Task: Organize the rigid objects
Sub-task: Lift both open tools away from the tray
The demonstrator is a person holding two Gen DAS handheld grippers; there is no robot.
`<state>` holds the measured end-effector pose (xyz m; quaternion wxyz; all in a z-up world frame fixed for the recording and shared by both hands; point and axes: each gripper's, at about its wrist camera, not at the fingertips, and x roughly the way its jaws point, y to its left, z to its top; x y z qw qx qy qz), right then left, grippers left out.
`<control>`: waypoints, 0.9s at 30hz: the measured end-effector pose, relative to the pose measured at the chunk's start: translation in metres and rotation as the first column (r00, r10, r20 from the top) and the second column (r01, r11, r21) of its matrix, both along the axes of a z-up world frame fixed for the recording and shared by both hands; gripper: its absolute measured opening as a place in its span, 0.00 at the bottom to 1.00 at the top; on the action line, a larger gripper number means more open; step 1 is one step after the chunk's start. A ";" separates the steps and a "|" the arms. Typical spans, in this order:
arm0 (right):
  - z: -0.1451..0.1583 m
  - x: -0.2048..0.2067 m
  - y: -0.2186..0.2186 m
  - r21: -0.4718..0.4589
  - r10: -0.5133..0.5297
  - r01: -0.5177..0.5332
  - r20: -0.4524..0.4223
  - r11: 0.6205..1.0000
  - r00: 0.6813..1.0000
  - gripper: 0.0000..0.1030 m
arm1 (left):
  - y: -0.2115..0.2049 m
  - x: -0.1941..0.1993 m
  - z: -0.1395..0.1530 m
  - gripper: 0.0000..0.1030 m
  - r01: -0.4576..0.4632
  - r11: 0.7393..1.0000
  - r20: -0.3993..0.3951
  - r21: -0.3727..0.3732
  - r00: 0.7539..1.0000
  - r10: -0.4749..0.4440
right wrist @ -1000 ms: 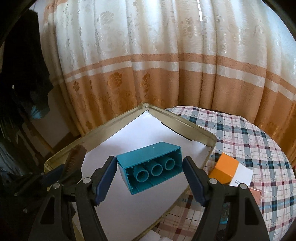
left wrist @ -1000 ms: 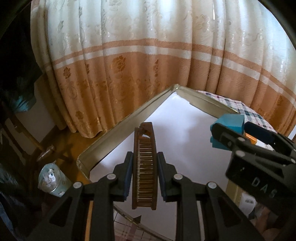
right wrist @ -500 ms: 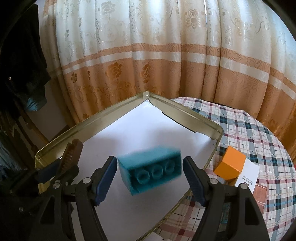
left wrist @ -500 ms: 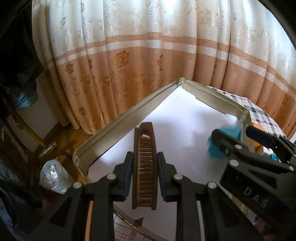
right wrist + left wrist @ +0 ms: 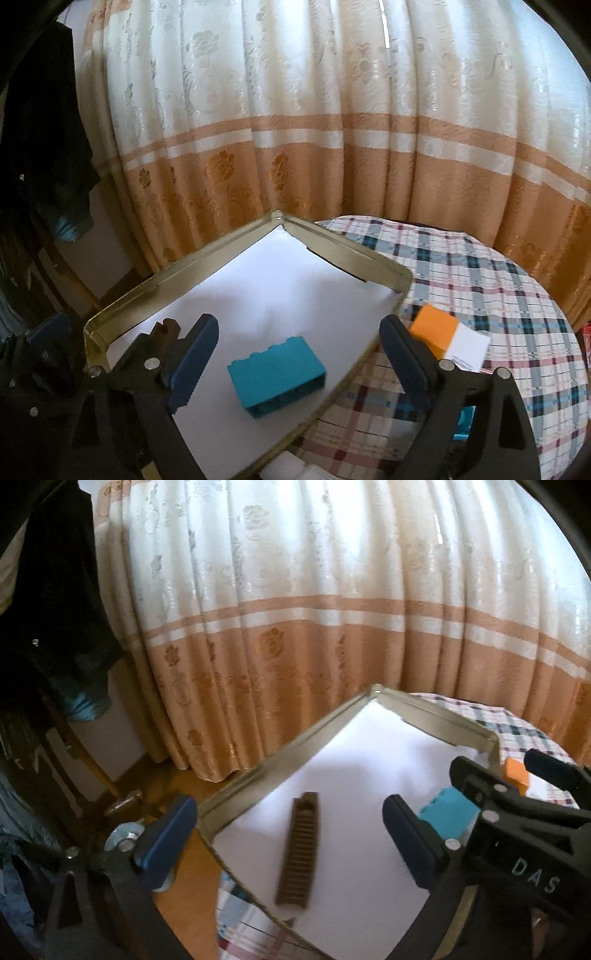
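A brown comb-like slatted piece (image 5: 298, 851) lies flat on the white liner of a gold metal tray (image 5: 280, 764). My left gripper (image 5: 288, 806) hangs above it with its jaws opening wide, and the blue pads are well clear of the piece. A teal building brick (image 5: 276, 373) rests on the same tray (image 5: 207, 258) near its right rim. Over it my right gripper (image 5: 299, 328) has its jaws opening too, with neither pad touching the brick.
An orange cube (image 5: 434, 330) and a white card (image 5: 467, 349) sit on the checked tablecloth (image 5: 480, 280) just right of the tray. A cream and orange curtain (image 5: 332, 166) hangs close behind. Left of the tray is wooden floor with a small round container (image 5: 123, 836).
Both grippers let go. The brown piece dropped from the left jaws and the teal brick from the right jaws onto the tray liner, and both grippers drew back a little.
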<state>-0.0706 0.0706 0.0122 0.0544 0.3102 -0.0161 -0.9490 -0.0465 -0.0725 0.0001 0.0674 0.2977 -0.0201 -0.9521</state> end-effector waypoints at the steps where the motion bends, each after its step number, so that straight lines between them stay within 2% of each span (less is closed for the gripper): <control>1: 0.002 0.003 0.003 -0.001 -0.005 0.005 0.002 1.000 1.000 0.88 | 0.002 0.001 0.001 0.99 0.004 1.000 0.000 0.010 1.000 -0.004; 7: 0.009 0.032 0.029 0.021 -0.096 0.098 -0.055 0.995 0.994 0.88 | 0.025 0.018 0.001 0.99 0.060 0.997 -0.022 0.051 0.998 -0.059; 13: 0.010 0.060 0.074 0.064 -0.276 0.287 -0.140 0.956 0.951 0.89 | 0.060 0.030 -0.003 0.99 0.113 0.993 -0.042 0.029 0.993 -0.111; 16: 0.008 0.068 0.096 0.061 -0.336 0.348 -0.144 0.936 0.931 0.90 | 0.079 0.037 -0.005 0.99 0.148 0.989 -0.054 0.005 0.988 -0.148; 27: -0.003 0.098 0.139 0.040 -0.432 0.443 -0.161 0.896 0.887 0.90 | 0.116 0.061 -0.007 0.99 0.247 0.969 -0.081 -0.012 0.965 -0.247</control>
